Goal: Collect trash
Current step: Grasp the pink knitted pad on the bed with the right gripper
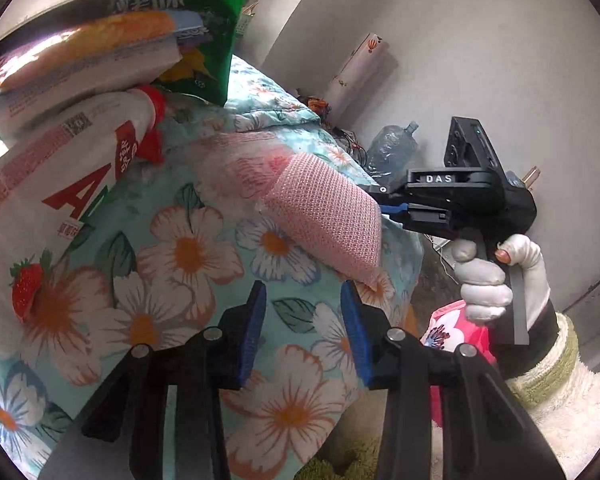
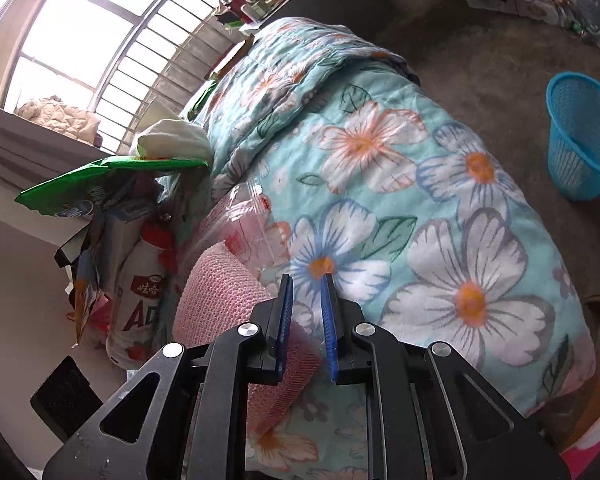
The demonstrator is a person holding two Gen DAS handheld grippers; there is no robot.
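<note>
- Right wrist view: the right gripper [image 2: 306, 320] has its blue pads nearly together around the near edge of the pink mesh pad in a clear zip bag [image 2: 220, 300]; the plastic film seems to lie between them, but whether they pinch it I cannot tell.
- Left wrist view: the left gripper [image 1: 303, 334] hangs with its jaws apart and nothing between them, just short of the pad's corner [image 1: 332, 216].
- The pad lies on the floral quilt [image 2: 420, 208] near its left edge, beside a white yoghurt bottle with a red cap [image 2: 140, 300] and a green snack wrapper [image 2: 112, 176].
- A blue plastic mesh basket [image 2: 584, 140] stands on the floor, well apart from the quilt.
- Judgement: the pad looks light, soft and floppy, its bag slippery; a pinch well in from the edge, catching mesh and film together, should hold best.
</note>
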